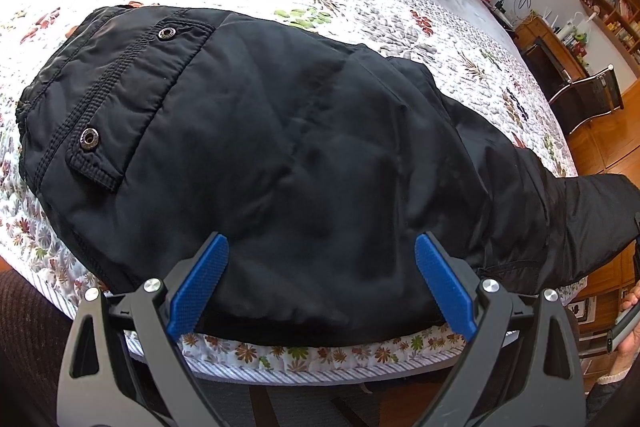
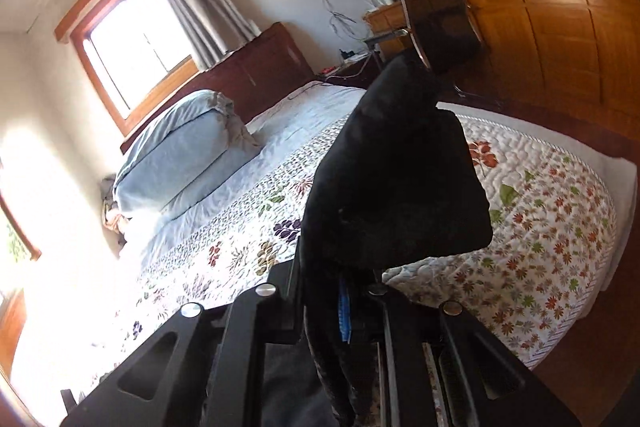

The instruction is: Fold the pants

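Black pants (image 1: 280, 147) lie on the floral quilt (image 1: 360, 7) of a bed, waist with two snap buttons at the left, legs running off to the right. My left gripper (image 1: 320, 267) is open, its blue pads (image 1: 200, 279) spread just above the pants' near edge, holding nothing. My right gripper (image 2: 344, 307) is shut on the leg end of the black pants (image 2: 392, 179) and holds it lifted above the quilt (image 2: 540, 227); the cloth hides the fingertips.
A folded pale blue duvet (image 2: 180, 155) lies at the bed's head by the dark headboard (image 2: 256, 75). A chair (image 1: 588, 95), desk and shelves stand beside the bed. The bed's near edge (image 1: 320, 371) is just under my left gripper.
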